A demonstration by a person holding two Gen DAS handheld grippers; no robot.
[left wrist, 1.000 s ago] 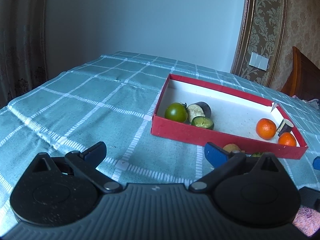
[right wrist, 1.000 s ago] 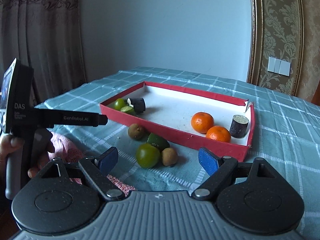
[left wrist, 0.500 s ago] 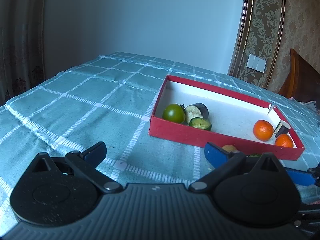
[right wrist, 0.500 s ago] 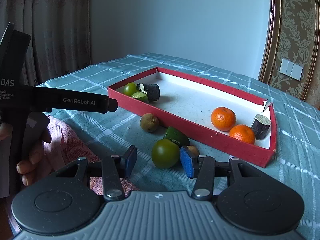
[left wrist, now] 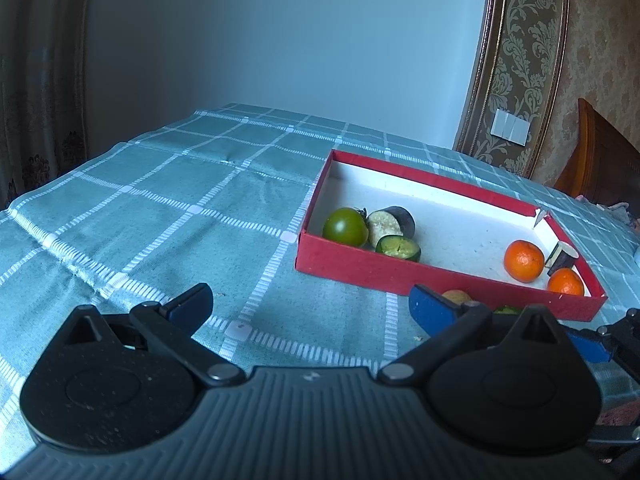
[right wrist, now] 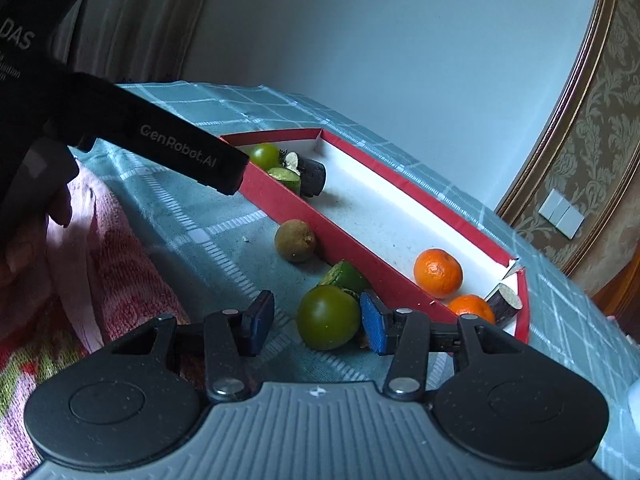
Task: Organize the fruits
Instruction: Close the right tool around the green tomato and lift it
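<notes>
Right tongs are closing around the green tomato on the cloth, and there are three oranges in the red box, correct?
Not quite: the red box holds two oranges, as the right wrist view shows. The right tongs do bracket the green tomato.

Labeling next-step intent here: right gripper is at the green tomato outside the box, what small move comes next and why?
Probably close the right gripper. Its fingers already flank the green tomato on the tablecloth, one pad at its right side, a gap showing at the left. It sits outside the red box, so gripping precedes lifting it in.
</notes>
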